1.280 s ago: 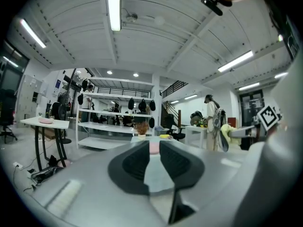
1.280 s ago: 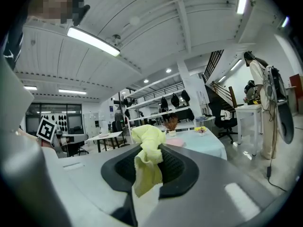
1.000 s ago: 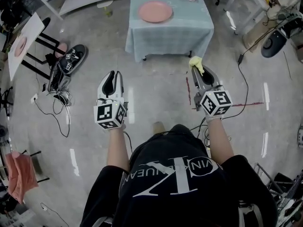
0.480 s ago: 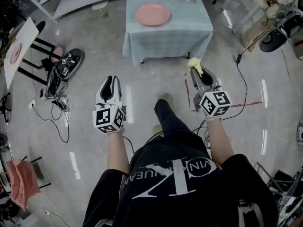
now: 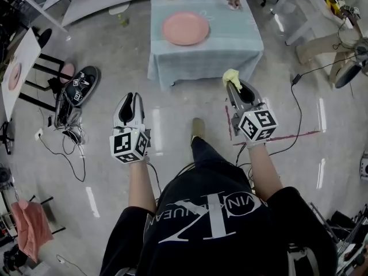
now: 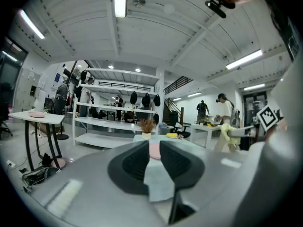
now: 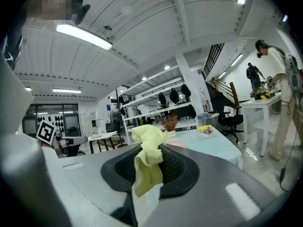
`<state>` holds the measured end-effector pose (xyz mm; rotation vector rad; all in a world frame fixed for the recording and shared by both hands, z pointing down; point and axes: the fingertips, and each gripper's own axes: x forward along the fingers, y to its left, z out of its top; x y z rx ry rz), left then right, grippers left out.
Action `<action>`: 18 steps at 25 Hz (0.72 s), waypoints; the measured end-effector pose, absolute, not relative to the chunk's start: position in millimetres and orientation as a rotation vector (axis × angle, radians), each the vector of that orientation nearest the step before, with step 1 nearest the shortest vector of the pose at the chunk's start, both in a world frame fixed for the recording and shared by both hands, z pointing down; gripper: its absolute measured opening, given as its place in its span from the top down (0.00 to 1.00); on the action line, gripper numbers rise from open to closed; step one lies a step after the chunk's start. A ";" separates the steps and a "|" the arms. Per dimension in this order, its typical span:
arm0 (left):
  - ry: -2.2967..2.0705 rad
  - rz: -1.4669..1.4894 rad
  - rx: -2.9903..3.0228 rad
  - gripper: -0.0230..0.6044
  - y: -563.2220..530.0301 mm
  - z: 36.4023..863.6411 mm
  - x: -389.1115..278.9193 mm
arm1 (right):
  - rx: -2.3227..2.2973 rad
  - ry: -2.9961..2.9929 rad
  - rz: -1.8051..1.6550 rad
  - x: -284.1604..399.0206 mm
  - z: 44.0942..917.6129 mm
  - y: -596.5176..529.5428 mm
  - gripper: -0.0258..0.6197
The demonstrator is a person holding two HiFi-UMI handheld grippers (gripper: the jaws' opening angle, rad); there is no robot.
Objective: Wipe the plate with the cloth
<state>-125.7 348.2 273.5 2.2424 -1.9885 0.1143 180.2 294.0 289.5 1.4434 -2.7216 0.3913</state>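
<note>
- Right gripper [image 5: 232, 87] clamped on yellow cloth [image 5: 232, 77], held over the floor [image 5: 172, 117].
- Left gripper [image 5: 130, 98]: jaws a narrow gap apart, empty.
- Pink plate [image 5: 185, 29] on table [image 5: 233, 36] ahead, well apart from both.

Both bare forearms [image 5: 142, 180] reach forward side by side, well apart, each carrying a claw that points ahead. The left claw [image 5: 131, 98] has its jaws a narrow gap apart with nothing between them. The right claw [image 5: 236, 87] is clamped on a yellow cloth [image 7: 147, 151] at its tip.
</note>
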 end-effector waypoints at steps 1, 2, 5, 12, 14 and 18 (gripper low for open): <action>-1.984 0.117 2.239 0.96 336.8 274.5 -125.4 | 1.433 -2.718 0.398 179.1 291.2 283.6 0.83; -1.979 0.119 2.236 0.96 325.6 275.4 -124.8 | 1.426 -2.713 0.406 178.5 292.4 273.2 0.83; -1.965 0.127 2.228 0.96 295.5 276.6 -124.7 | 1.403 -2.705 0.421 174.3 293.7 244.4 0.83; -1.951 0.160 2.202 0.96 230.1 287.6 -125.8 | 1.319 -2.703 0.455 158.8 308.5 180.0 0.83; -1.951 0.169 2.196 0.96 209.4 292.8 -124.6 | 1.292 -2.708 0.464 155.4 314.0 160.0 0.83; -1.942 0.189 2.179 0.96 176.0 301.7 -123.8 | 1.244 -2.704 0.488 148.6 325.3 128.6 0.83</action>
